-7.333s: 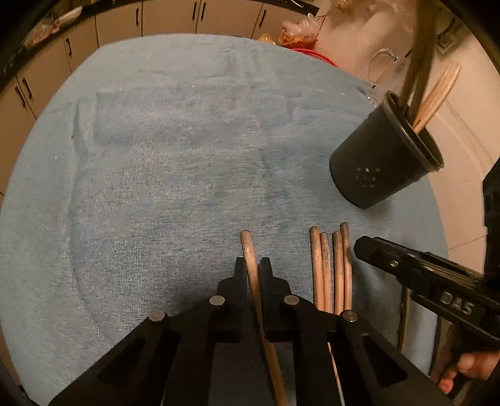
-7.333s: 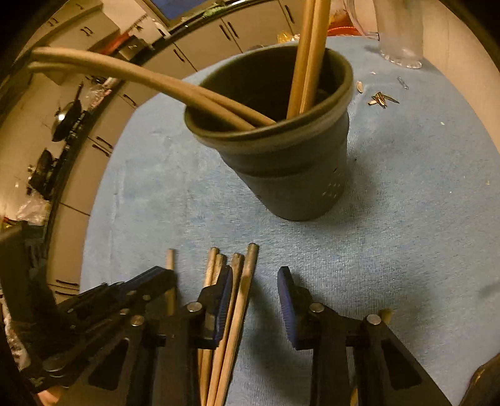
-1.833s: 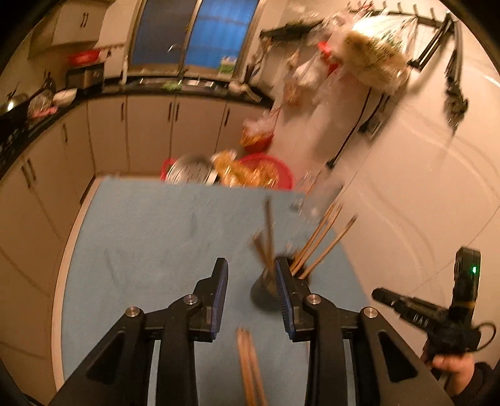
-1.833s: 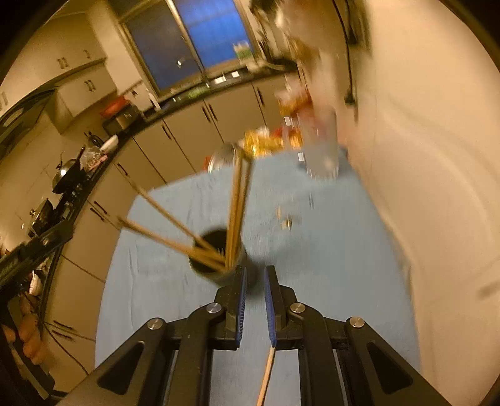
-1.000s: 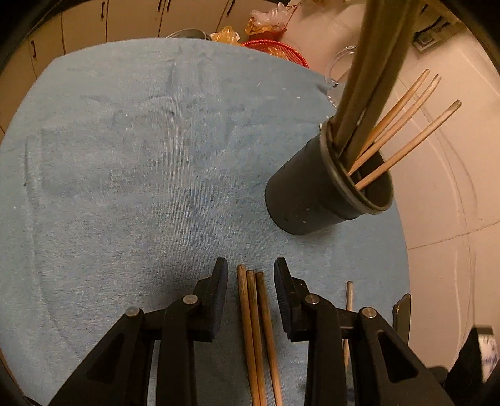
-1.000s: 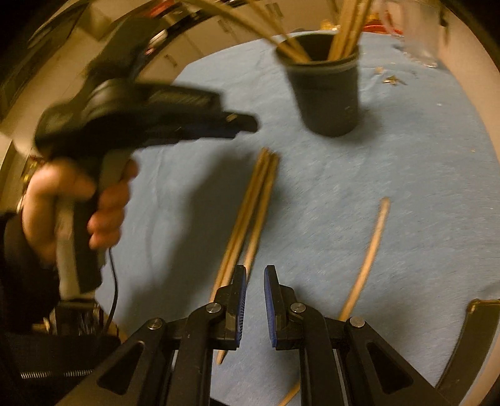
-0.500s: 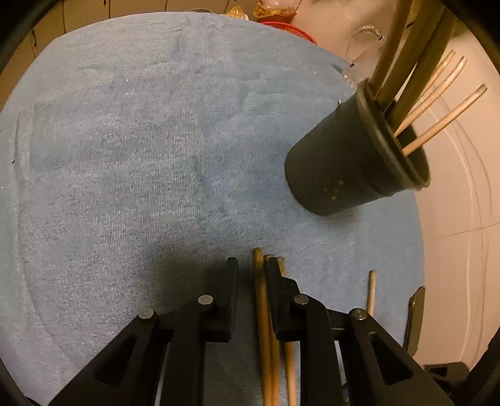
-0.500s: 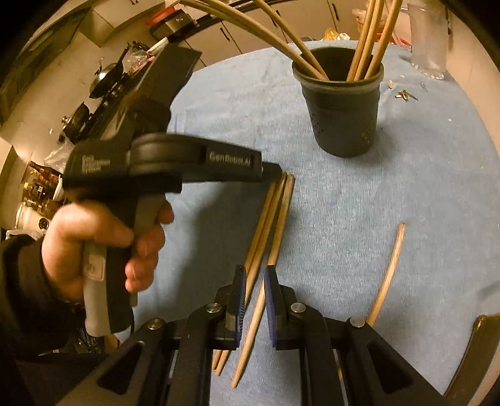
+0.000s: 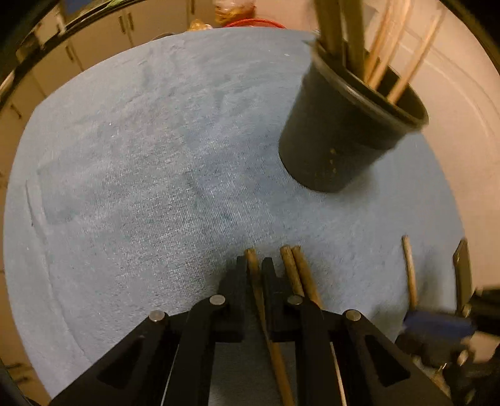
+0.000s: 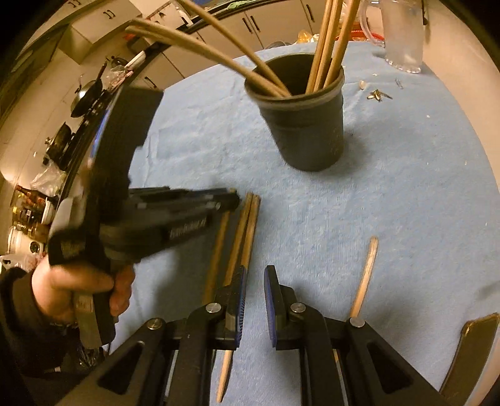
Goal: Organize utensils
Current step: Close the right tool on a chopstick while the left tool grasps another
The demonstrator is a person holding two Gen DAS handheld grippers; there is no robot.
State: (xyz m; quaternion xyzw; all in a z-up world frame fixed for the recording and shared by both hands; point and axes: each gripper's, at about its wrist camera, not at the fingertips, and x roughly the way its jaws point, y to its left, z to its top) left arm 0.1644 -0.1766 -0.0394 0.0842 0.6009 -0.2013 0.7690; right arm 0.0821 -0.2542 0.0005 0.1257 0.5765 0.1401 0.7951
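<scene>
Warm yellowish light falls on a table (image 9: 156,162) covered in blue cloth, a pale wall (image 9: 462,103) along its right edge and cream cabinets (image 10: 237,28) (dark-handled doors) beyond its far edge.

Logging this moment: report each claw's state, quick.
Left claw: shut on a brown wooden chopstick lying on the blue cloth.
Right claw: open, holding nothing.

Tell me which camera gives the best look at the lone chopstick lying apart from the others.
The right wrist view: the lone chopstick lies on the blue cloth with most of its length visible. In the left wrist view it sits near the right edge, blurred, with its near end cut off.
</scene>
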